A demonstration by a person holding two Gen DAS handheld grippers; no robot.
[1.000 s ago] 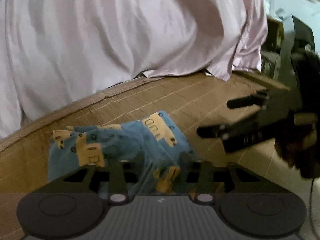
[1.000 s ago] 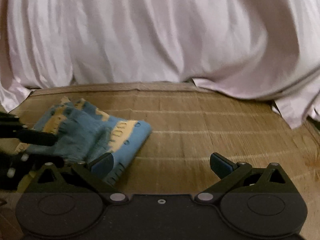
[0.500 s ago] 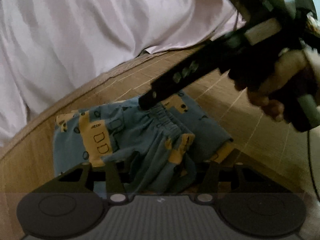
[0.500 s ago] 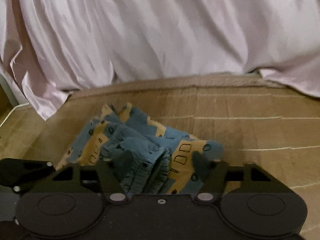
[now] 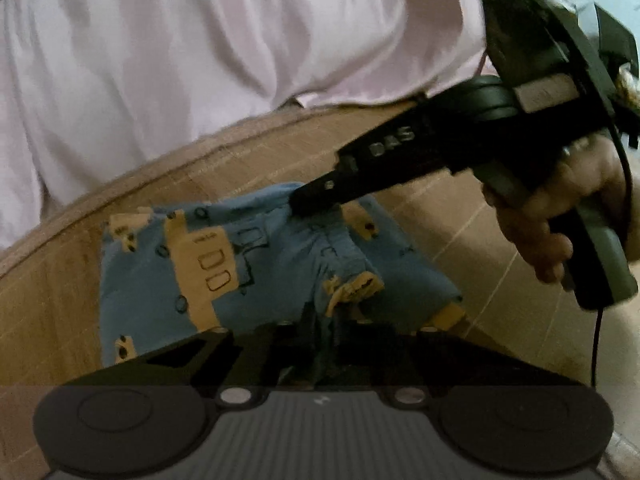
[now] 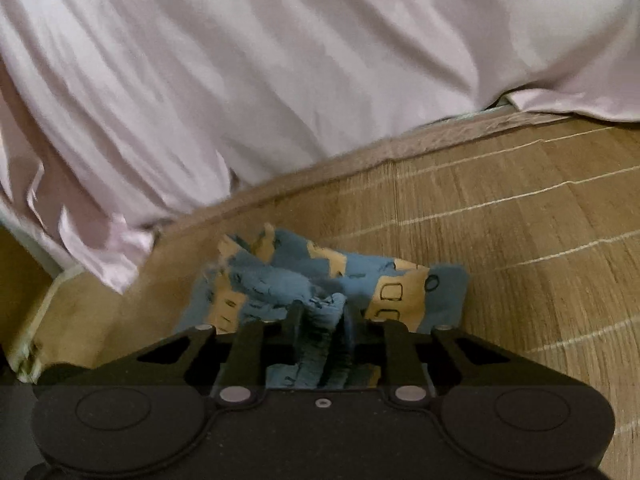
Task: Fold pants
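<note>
Now left gripper point(image 5: 326, 320) pinches pants point(image 5: 248, 264); right gripper point(image 6: 322, 320) likewise.

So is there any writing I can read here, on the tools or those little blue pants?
"DAS": pale letters on the black body of the right gripper, seen from the left wrist camera.
Small dark marks on a yellow patch of the pants: too blurred to read.
Nothing else legible.

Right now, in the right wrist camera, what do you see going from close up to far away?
Right gripper, jaws shut on the pants → blue and yellow pants → woven mat → pink sheet.
</note>
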